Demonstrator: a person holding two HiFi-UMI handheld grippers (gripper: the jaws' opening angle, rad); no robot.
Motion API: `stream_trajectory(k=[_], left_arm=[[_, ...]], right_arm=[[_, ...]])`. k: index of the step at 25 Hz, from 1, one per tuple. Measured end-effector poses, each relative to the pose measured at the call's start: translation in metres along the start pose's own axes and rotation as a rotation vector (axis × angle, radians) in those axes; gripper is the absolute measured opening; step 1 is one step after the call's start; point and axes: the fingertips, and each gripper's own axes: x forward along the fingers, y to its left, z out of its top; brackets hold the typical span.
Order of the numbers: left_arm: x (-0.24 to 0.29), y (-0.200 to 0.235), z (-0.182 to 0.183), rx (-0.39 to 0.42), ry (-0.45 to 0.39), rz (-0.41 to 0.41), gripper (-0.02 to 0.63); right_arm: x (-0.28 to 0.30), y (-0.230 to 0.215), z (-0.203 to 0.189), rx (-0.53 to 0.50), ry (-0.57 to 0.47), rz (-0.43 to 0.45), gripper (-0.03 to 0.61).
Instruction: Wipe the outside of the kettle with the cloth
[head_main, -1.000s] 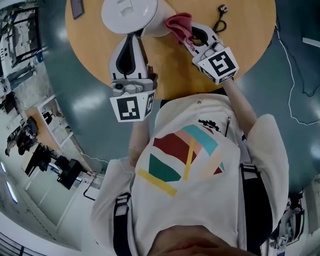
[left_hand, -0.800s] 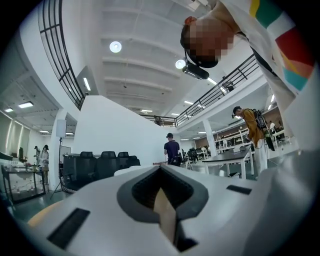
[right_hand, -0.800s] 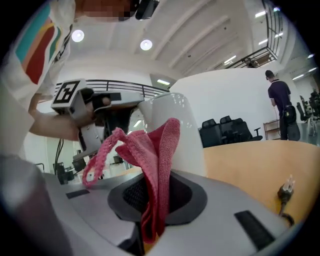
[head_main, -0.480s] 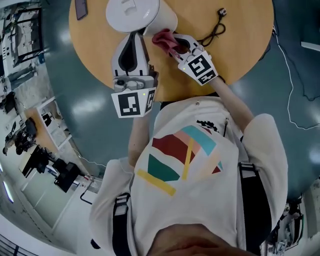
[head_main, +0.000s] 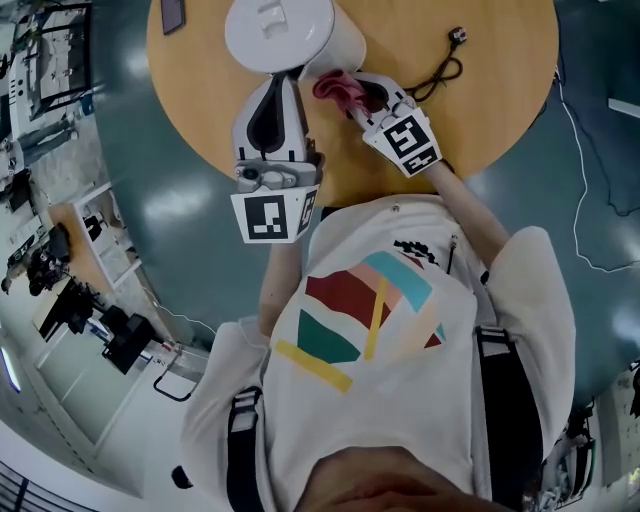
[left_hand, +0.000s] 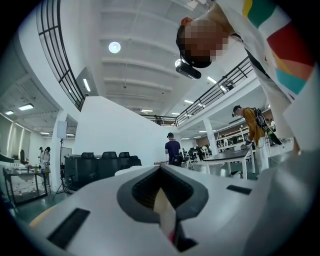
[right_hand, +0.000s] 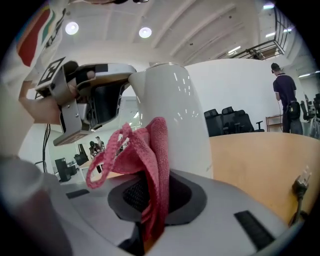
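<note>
White kettle (head_main: 280, 30) stands upright on the round wooden surface (head_main: 480, 110), near its far edge in the head view, lid on.

Right hand-held gripper (head_main: 355, 97): jaws clamped tight on a pink cloth (head_main: 335, 88). In the right gripper view the cloth sticks up out of the closed jaws in loose folds, one fold looping off to the left. The cloth sits just beside the kettle's near side, low on the body. Can't confirm real contact from either view.

Left hand-held gripper (head_main: 287, 82): jaws fully together. The left gripper view shows only a thin pale sliver in the seam between them, and can't tell what it is. Its tips sit right at the kettle's near edge, to the left of the cloth. The right gripper view shows it up beside the kettle's top.

The two hand-held grippers are close together, both pointing at the kettle from the person's side.

Black cable (head_main: 440, 70) with a plug lies on the surface to the right of the kettle, apart from it.
</note>
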Motion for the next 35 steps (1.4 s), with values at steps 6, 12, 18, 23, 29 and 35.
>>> stream_trajectory(k=[6, 12, 18, 23, 29, 35], left_arm=[[-0.007, -0.008, 0.008, 0.02, -0.007, -0.013, 0.043], [-0.01, -0.008, -0.002, 0.02, -0.011, -0.02, 0.043], [-0.005, -0.011, 0.003, 0.015, -0.015, -0.026, 0.043], [-0.003, -0.013, 0.002, 0.012, -0.017, -0.035, 0.043], [-0.005, -0.01, 0.001, -0.052, 0.01, -0.025, 0.043], [0.001, -0.017, -0.006, -0.059, -0.001, -0.032, 0.043]], right_arm=[[-0.024, -0.022, 0.008, 0.104, 0.005, -0.071, 0.038], [-0.02, -0.05, 0.005, 0.189, 0.042, -0.112, 0.038], [-0.012, -0.085, 0.021, 0.181, 0.103, -0.149, 0.038], [0.01, -0.117, 0.03, 0.081, 0.159, -0.114, 0.038], [0.053, -0.129, 0.056, -0.072, 0.123, 0.011, 0.038], [0.09, -0.127, 0.06, -0.234, 0.115, 0.234, 0.038]])
